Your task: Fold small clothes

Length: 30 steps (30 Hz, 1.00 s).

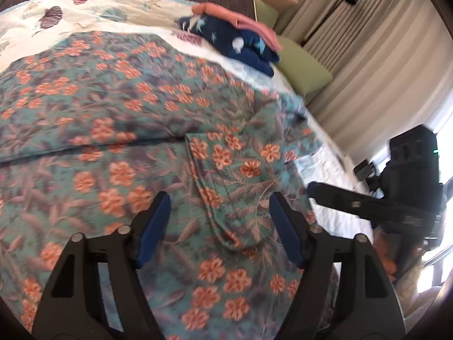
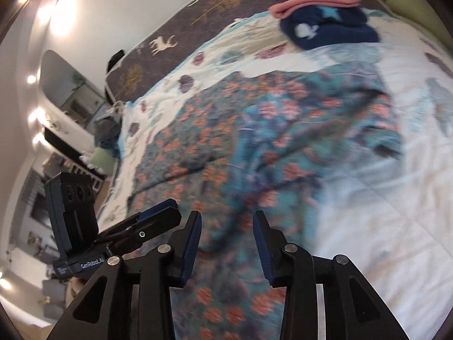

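Note:
A teal garment with orange flowers (image 1: 119, 130) lies spread on the bed, one part folded over near its right side (image 1: 240, 170). My left gripper (image 1: 219, 201) is open just above it, holding nothing. In the right wrist view the same garment (image 2: 254, 141) is blurred; my right gripper (image 2: 226, 218) is open above its near end and empty. The right gripper also shows at the right edge of the left wrist view (image 1: 314, 189); the left gripper shows at the left of the right wrist view (image 2: 167, 209).
A stack of folded clothes, navy with stars (image 1: 237, 45) and pink on top (image 1: 240, 19), sits at the far side of the white shell-print quilt (image 1: 93, 14). Green pillows (image 1: 303, 65) and curtains (image 1: 368, 56) are to the right. A dark patterned blanket (image 2: 198, 19) lies beyond.

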{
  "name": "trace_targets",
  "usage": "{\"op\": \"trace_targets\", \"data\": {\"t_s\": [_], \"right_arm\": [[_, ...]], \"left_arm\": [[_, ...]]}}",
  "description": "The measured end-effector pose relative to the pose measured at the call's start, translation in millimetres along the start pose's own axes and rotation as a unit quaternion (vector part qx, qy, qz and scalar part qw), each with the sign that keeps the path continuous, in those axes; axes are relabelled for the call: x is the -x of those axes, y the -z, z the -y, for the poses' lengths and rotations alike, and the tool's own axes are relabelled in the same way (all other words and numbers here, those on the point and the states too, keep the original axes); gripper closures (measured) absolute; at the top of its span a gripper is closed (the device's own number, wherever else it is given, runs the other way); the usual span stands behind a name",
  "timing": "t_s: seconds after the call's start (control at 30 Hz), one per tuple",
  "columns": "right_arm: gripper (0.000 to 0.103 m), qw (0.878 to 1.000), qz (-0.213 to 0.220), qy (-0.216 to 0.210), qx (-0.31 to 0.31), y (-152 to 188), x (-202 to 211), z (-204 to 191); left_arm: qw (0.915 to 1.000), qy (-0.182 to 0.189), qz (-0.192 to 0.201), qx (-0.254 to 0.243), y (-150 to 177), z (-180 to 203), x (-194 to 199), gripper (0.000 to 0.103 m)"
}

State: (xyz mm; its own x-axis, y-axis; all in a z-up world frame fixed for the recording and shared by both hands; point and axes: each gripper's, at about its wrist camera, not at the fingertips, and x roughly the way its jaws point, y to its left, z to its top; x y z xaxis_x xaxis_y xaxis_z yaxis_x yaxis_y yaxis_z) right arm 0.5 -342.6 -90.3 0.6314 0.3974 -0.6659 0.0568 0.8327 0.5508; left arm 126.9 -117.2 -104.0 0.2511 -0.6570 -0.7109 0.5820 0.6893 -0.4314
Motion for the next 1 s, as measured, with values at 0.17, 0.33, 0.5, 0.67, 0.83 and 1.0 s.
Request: {"op": "trace_targets", "data": {"t_s": [0.17,0.33,0.5,0.67,0.83,1.0], "right_arm": [[0.061,1.000,0.014,0.008,-0.022,1.2,16.8,13.9],[0.061,0.999,0.030,0.031,-0.014,-5.4,27.4,17.0],[0.057,0.998,0.034,0.054,0.000,-16.6,27.7,12.5],[0.052,0.998,0.010,0.067,0.011,-7.8,7.0,7.7],[0.052,0.997,-0.007,0.078,0.004,-7.5,-6.0,12.3],[0.052,0.996,0.007,0.090,0.006,-8.7,0.9,10.9]], "left_arm": [[0.9995,-0.006,-0.015,0.027,-10.4,-3.6,-13.6,0.099],[0.9920,-0.004,0.125,0.014,-54.7,1.4,77.8,0.099],[0.9711,-0.095,0.219,-0.006,-97.9,-21.2,149.8,0.099],[0.9805,-0.078,0.166,0.070,-69.4,-82.2,123.5,0.099],[0.9899,-0.034,0.073,0.116,-41.5,-96.1,58.6,0.061],[0.9975,-0.025,0.036,0.055,-45.3,-62.5,20.2,0.053]]}}
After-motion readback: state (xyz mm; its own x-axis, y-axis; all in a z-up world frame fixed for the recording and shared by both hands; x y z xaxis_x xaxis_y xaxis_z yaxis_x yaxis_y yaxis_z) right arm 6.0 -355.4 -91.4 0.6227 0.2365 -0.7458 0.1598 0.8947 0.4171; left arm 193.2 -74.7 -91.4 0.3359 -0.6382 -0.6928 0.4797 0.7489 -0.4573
